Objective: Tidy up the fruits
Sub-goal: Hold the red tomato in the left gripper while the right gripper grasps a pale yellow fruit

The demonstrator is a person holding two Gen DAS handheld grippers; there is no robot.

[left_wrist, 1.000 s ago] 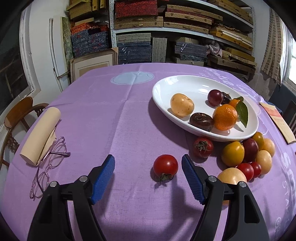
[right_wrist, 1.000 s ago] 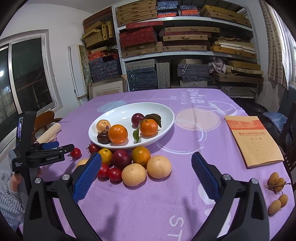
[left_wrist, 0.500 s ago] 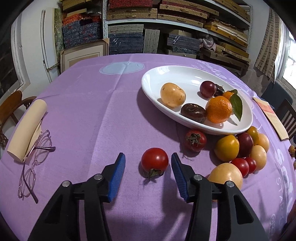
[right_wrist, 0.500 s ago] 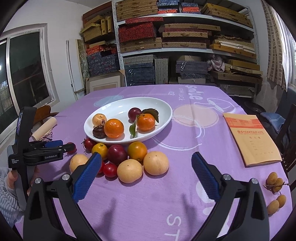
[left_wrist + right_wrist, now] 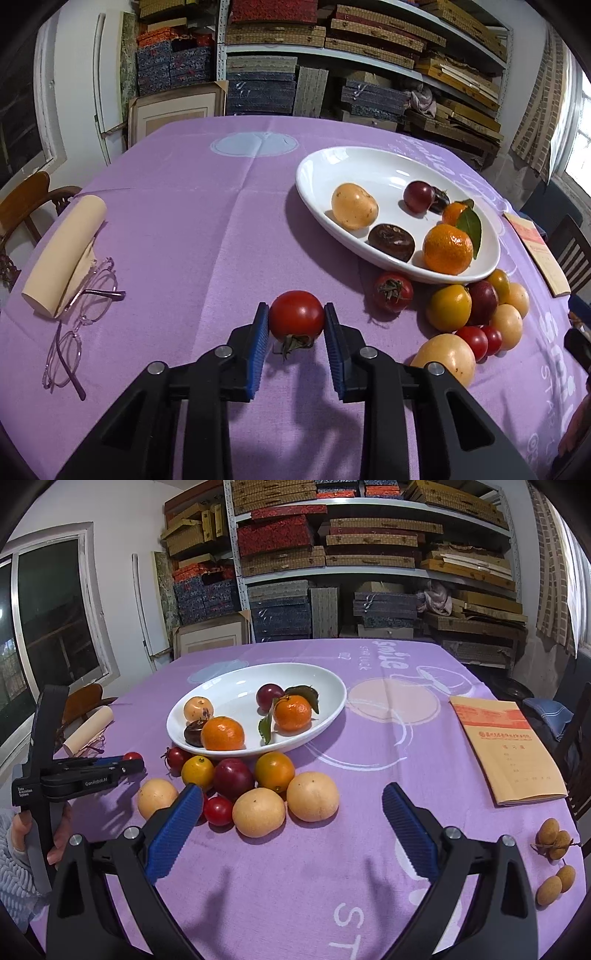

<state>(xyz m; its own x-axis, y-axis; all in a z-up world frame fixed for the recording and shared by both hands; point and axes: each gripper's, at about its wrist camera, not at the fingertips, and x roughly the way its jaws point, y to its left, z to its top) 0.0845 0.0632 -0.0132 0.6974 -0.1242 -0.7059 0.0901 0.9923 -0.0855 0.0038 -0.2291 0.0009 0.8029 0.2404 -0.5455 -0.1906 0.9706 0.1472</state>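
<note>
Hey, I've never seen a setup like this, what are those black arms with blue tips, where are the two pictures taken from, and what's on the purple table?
There is no robot here: a person holds a pair of hand-operated tongs in each hand, with a wide-angle camera on each looking along its fingers. One picture is from the left tongs, the other from the right tongs.

The left tongs have just closed, and their blue pads press both sides of a red tomato on the purple tablecloth. The right tongs are open and empty.

Also on the cloth: a white oval dish holding some fruit, a cluster of loose fruit in front of it, eyeglasses, a paper roll and a booklet.
</note>
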